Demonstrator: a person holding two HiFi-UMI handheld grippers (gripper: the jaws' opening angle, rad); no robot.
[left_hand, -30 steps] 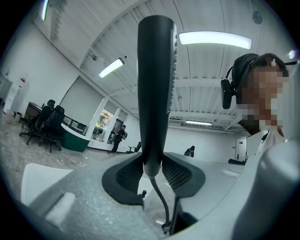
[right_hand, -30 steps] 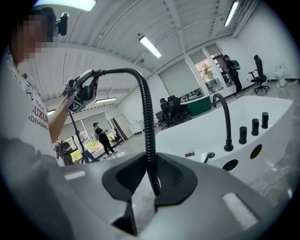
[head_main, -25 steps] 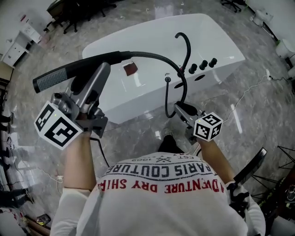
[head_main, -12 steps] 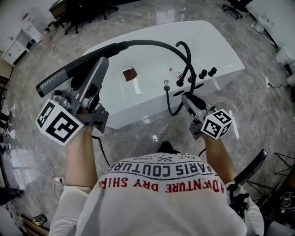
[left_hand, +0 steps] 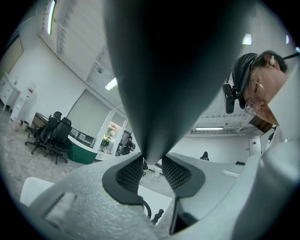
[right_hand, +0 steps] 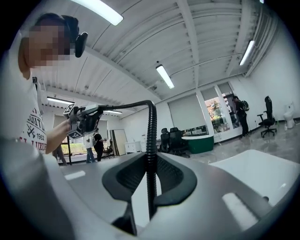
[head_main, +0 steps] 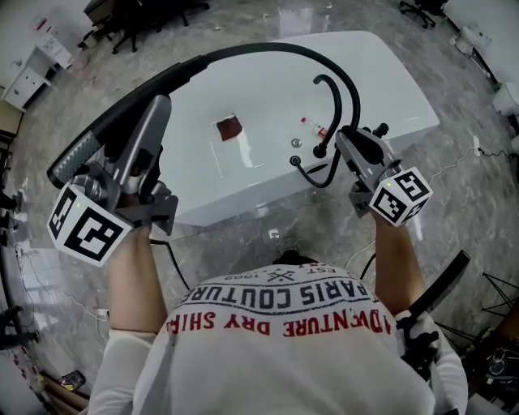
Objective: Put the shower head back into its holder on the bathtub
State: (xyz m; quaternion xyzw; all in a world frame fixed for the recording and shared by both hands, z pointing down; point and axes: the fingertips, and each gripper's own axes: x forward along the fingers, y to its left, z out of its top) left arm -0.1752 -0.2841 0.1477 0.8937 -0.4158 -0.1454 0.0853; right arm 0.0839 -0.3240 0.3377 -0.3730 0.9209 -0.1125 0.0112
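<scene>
My left gripper (head_main: 152, 113) is shut on the black shower head (head_main: 109, 134), held above the floor left of the white bathtub (head_main: 405, 89). In the left gripper view the shower head (left_hand: 159, 70) fills the picture, pinched where it narrows between the pads (left_hand: 131, 173). Its black hose (head_main: 268, 50) arcs high over the tub and comes down to my right gripper (head_main: 347, 139), which is shut on it near the black faucet (head_main: 326, 89). In the right gripper view the ribbed hose (right_hand: 150, 140) runs upright between the pads. Two small round fittings (head_main: 296, 143) sit on the tub's near rim.
Black knobs (head_main: 378, 130) stand on the rim right of the faucet. A reddish-brown object (head_main: 231, 127) lies inside the tub. Office chairs (head_main: 146, 24) and white cabinets (head_main: 36, 69) are at the back left. A cable (head_main: 454, 166) and a stand (head_main: 442, 288) are on the floor at right.
Both grippers have risen. The right one moved up and right with the hose, to beside the faucet. The left one shifted left, and the hose arc now spans the tub.
</scene>
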